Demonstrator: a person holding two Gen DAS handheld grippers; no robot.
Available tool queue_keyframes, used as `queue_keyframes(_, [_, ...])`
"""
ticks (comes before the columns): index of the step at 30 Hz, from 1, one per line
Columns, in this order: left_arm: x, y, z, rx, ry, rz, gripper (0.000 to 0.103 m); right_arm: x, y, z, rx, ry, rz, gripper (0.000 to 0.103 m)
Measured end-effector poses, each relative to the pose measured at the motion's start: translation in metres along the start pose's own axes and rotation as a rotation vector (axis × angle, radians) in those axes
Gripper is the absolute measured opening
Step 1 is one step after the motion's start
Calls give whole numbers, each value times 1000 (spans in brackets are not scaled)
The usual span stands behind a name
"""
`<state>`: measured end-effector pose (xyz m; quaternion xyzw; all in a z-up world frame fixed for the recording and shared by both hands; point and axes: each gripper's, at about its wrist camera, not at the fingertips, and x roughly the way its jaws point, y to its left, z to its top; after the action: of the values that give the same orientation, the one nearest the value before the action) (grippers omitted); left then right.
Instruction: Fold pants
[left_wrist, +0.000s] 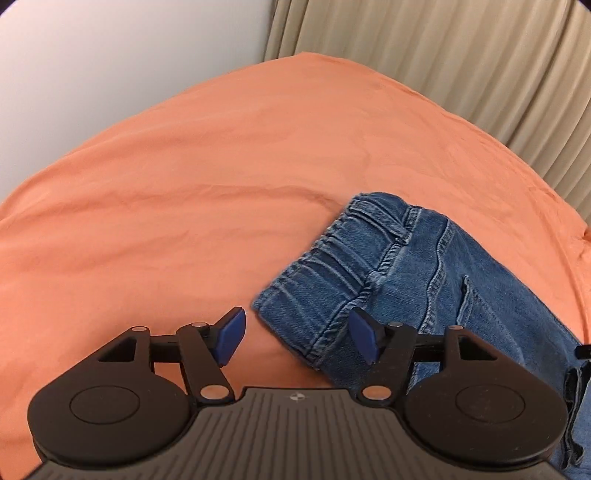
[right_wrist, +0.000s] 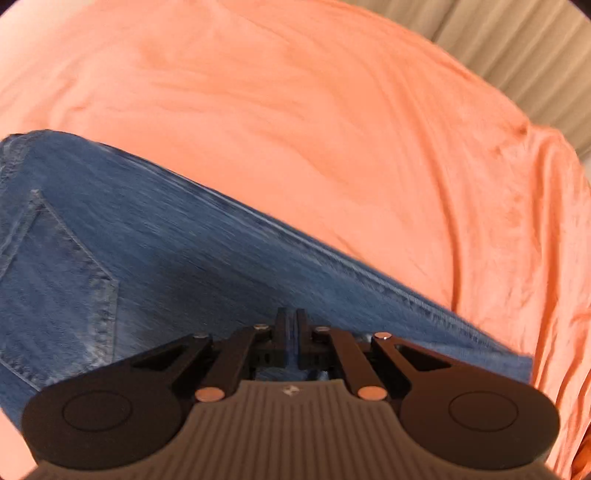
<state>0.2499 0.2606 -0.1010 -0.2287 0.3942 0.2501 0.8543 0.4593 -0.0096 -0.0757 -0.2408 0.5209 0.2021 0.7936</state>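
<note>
left gripper (left_wrist: 297, 334) sits closest in its wrist view, blue pads (left_wrist: 232, 334) spread wide with nothing between them, hovering at the waistband end of the jeans (left_wrist: 399, 273). its right pad overlaps the denim edge in the picture; cannot tell if it touches. jeans lie on the orange bedsheet (left_wrist: 184, 192), waistband toward the left gripper, belt loops and elastic gathers visible, legs running off to the lower right. beige curtain (left_wrist: 461, 62) hangs behind the bed, pale wall (left_wrist: 110, 55) to its left.

right wrist view: right gripper (right_wrist: 290, 332) has its fingers pressed together, clenched on a bit of denim, fabric showing between and under the tips. jeans (right_wrist: 166, 258) stretch from the tips toward the left, back pocket (right_wrist: 55, 280) at left, side seam running diagonally. denim is motion-blurred. orange bedsheet (right_wrist: 332, 129) fills the rest, wrinkled at right, curtain (right_wrist: 517, 55) in the top right corner.
</note>
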Motion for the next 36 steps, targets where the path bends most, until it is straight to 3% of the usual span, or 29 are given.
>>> queue_keyframes(4, [-6, 11, -11, -48, 16, -6, 75, -9, 5, -6, -60, -10, -70, 0])
queue_keyframes(10, [-4, 62, -29, -417, 79, -228, 82, -17, -21, -48, -15, -2, -95, 0])
queue_keyframes(13, [14, 83, -41, -644, 101, -392, 86, -15, -37, -74, 11, 18, -99, 0])
queue_keyframes(15, [28, 87, -47, -720, 143, -440, 86, -9, -46, -89, 35, 27, -98, 0])
queue_keyframes(21, [46, 72, -43, -753, 137, -434, 83, -5, -74, -125, 110, 17, -56, 0])
queue_keyframes(24, [59, 64, -39, -745, 152, -417, 72, -3, -78, -132, 124, 2, -20, 0])
queue_keyframes(31, [64, 48, -34, -657, 87, -364, 46, 13, -76, -138, 130, 6, -2, 0])
queue_keyframes(36, [51, 35, -29, -572, 26, -324, 37, 17, -78, -139, 142, -2, 17, 0])
